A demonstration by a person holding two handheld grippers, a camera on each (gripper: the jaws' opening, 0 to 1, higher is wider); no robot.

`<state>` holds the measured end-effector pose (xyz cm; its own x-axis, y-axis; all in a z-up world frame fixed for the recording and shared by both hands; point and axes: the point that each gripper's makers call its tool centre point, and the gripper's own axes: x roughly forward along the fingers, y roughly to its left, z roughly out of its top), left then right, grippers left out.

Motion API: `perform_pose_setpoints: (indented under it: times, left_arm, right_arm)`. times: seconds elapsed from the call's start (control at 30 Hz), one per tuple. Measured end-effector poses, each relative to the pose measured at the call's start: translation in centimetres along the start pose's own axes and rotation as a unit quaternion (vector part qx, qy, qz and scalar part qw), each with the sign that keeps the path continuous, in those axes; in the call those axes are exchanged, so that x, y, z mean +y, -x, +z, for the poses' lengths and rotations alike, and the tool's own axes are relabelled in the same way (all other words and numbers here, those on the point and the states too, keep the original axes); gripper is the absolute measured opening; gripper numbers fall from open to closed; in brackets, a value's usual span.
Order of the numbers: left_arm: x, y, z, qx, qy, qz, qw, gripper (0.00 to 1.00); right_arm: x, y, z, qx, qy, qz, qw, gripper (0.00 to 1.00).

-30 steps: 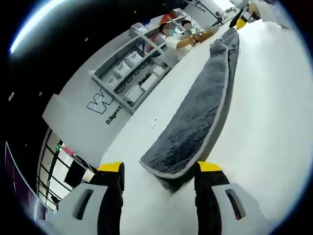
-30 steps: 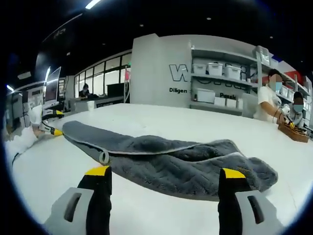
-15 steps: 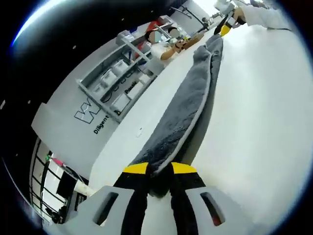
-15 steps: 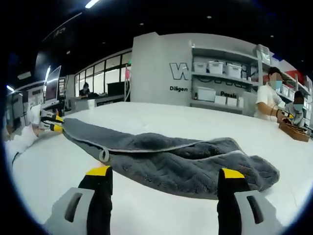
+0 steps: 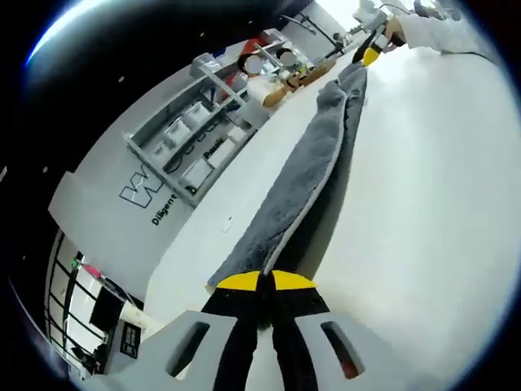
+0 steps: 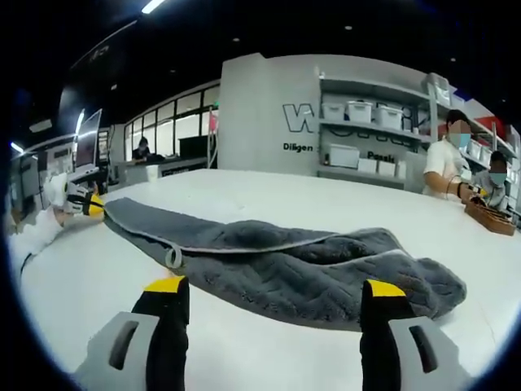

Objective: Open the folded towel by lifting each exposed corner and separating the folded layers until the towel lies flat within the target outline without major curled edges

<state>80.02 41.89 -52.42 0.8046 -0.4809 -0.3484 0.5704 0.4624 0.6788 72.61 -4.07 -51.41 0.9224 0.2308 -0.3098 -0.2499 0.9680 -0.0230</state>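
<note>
Grey towel (image 5: 305,175), one, seemingly pinched by left gripper (image 5: 261,283).

Left gripper (image 5: 265,281): fingers, wide apart a second ago, now closed on the near end of the grey towel (image 5: 305,183), the yellow tips meeting at 6 o'clock. The towel, formerly slack and broad, now runs as a narrower band toward 1 o'clock, apparently lifted slightly off the bench (image 5: 423,204).

Grey towel (image 6: 285,265) lies folded lengthwise, rumpled, seemingly layered, on white table (image 6: 244,358)
</note>
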Motion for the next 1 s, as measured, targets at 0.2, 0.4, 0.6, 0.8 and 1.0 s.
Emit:
perform_pose_setpoints:
  times: [0.2, 0.4, 0.6, 0.8, 1.0]
  left_arm:
    - [0.2, 0.0, 0.4, 0.007, 0.014, 0.004, 0.9999, 0.02]
    - [1.3, 0.0, 0.8, 0.019, 0.037, 0.015, 0.9990, 0.01]
    - [2.1, -0.8, 0.9, 0.045, 0.038, 0.019, 0.9981, 0.01]
    - [3.5, -1.2, 1.9, 0.063, 0.033, 0.016, 0.9973, 0.01]
    - [5.3, -2.2, 2.2, 0.064, 0.104, -0.003, 0.9925, 0.01]
  right_arm:
    - [-0.1, 0.2, 0.3, -0.005, -0.005, -0.001, 1.0000, 0.86]
    - [0.8, 0.5, 0.7, -0.015, -0.009, 0.009, 0.9998, 0.85]
    - [1.2, 0.6, 1.0, -0.019, -0.008, 0.017, 0.9996, 0.85]
    - [0.6, 1.1, 1.6, -0.031, -0.020, 0.016, 0.9992, 0.85]
    - [0.1, 1.4, 2.0, -0.039, -0.027, 0.011, 0.9988, 0.85]
